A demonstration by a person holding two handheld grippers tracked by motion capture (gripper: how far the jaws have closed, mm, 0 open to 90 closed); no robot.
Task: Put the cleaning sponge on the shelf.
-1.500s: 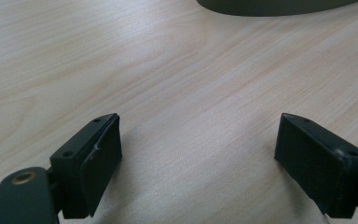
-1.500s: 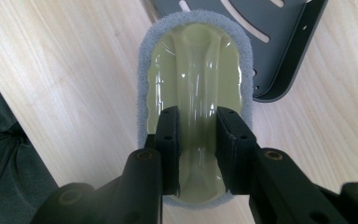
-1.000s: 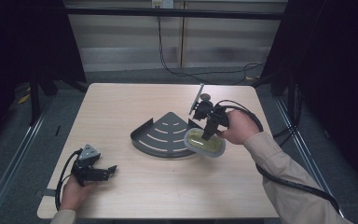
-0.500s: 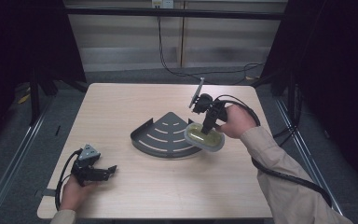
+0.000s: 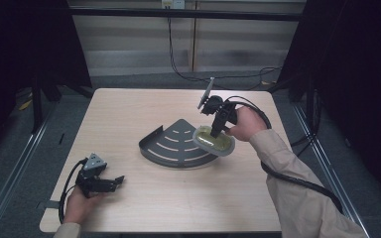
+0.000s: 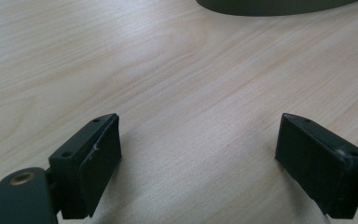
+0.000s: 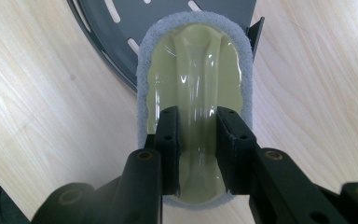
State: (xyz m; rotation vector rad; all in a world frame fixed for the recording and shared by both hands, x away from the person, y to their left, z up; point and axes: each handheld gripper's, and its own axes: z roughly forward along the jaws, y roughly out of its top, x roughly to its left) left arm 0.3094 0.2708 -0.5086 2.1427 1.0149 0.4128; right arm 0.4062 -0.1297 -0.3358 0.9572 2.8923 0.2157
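The right gripper (image 5: 213,133) has slid the scrubber (image 5: 214,141) slightly along the rack's (image 5: 176,146) edge.

scrub pad (image 7: 193,70): pale-green ridged top, grey foam rim | flat | overlapping dark rack's (image 5: 176,144) right edge

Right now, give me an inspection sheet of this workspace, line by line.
Surface: light wooden table, bare apart from the items below.
Job's things: scrub pad with a pale green handle ridge, partly over the edge of a dark fan-shaped slotted rack.
Clutter: nothing seen.
Grippers: right gripper shut, fingers pinching the pad's ridge; left gripper open over bare table near the front left corner.
Cables: one trails from each gripper; others hang along the back wall.
Surroundings: dark curtains on both sides, grey floor, metal rails.
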